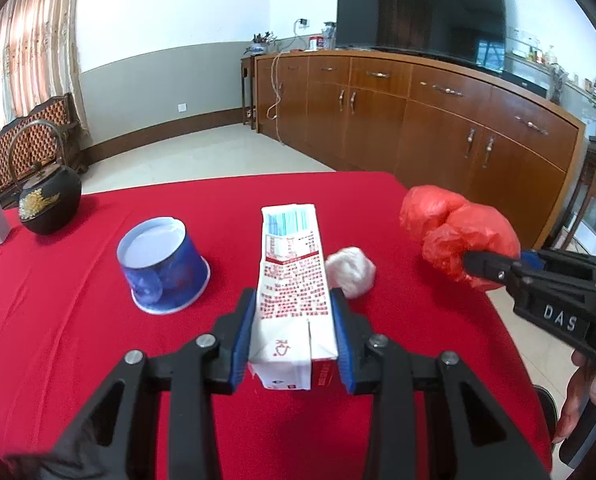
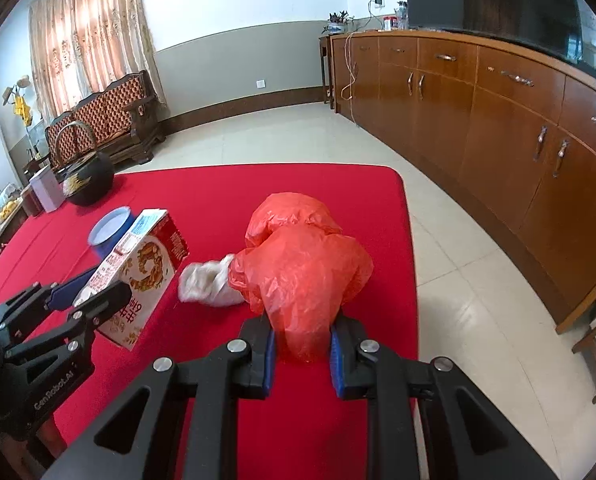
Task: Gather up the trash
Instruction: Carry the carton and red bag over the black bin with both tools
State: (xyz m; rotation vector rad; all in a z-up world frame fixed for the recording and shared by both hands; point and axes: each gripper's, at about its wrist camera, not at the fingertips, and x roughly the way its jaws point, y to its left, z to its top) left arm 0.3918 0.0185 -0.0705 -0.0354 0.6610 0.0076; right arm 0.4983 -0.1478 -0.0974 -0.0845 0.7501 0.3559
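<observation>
Left gripper clamps carton, right gripper red bag, above red tablecloth.

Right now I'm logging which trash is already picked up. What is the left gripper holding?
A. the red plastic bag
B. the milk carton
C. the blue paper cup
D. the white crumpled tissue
B: the left gripper has its blue pads pressed on both sides of the milk carton, while the red plastic bag sits in the right gripper.
</observation>
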